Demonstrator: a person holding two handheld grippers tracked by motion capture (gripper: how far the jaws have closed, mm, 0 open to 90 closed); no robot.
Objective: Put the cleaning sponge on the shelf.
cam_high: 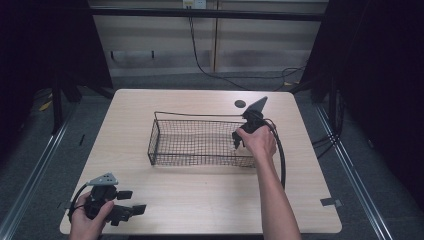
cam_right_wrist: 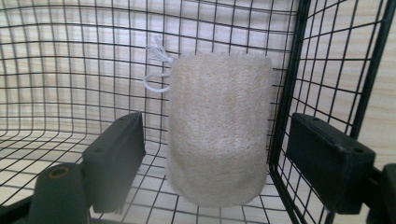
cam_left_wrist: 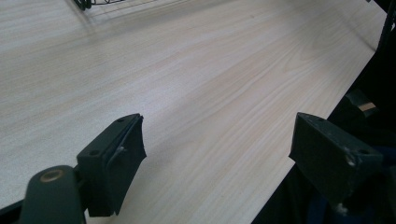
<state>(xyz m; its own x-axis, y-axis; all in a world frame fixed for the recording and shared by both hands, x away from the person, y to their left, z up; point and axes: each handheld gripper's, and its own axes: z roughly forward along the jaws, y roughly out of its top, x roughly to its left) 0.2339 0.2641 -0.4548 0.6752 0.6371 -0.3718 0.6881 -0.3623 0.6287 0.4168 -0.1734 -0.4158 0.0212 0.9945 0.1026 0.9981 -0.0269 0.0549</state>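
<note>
Table edge (cam_left_wrist: pixel 299 154) lies beside left gripper (cam_left_wrist: pixel 217 154); right gripper (cam_right_wrist: pixel 215 163) straddles basket wall (cam_right_wrist: pixel 285 116).

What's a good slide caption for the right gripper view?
Open right gripper straddling the wire basket's end wall, with a loofah between its fingers.

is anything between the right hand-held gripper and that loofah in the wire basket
Partly. The loofah lies between the right hand-held gripper's open jaws, but the wire basket's end wall stands between it and one jaw, which looks to be outside the mesh. The pads do not touch it.
</note>
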